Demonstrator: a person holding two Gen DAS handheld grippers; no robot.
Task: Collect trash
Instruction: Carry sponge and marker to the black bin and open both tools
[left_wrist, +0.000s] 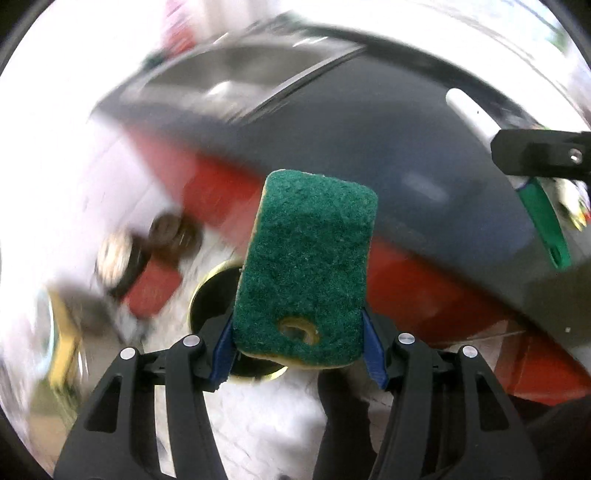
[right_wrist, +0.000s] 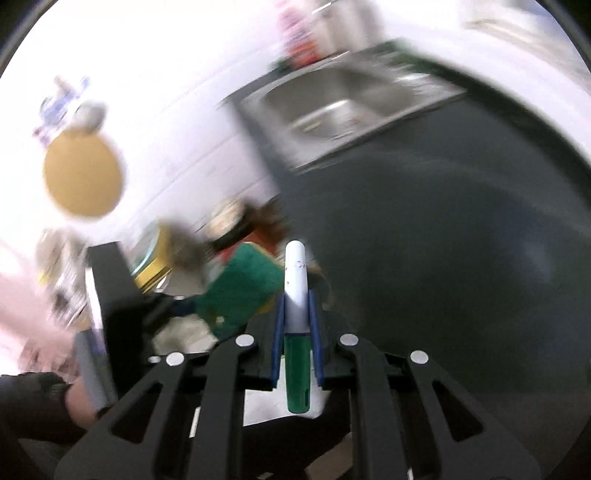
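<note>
My left gripper (left_wrist: 299, 332) is shut on a green and yellow scrub sponge (left_wrist: 306, 266), held upright in the air with a small hole near its lower end. Below it is a round black opening with a gold rim (left_wrist: 207, 295), like a bin mouth. My right gripper (right_wrist: 295, 314) is shut on a white marker with a green cap (right_wrist: 295, 295). The marker (left_wrist: 469, 110) and right gripper body (left_wrist: 535, 155) show at the right of the left wrist view. The sponge (right_wrist: 240, 288) shows left of the marker in the right wrist view.
A dark countertop (right_wrist: 443, 240) with a steel sink (right_wrist: 332, 107) lies ahead. Red cabinet fronts (left_wrist: 424, 291) run below the counter edge. Blurred jars and cans (left_wrist: 147, 251) stand on the floor at left. A round tan board (right_wrist: 83, 177) hangs on the white wall.
</note>
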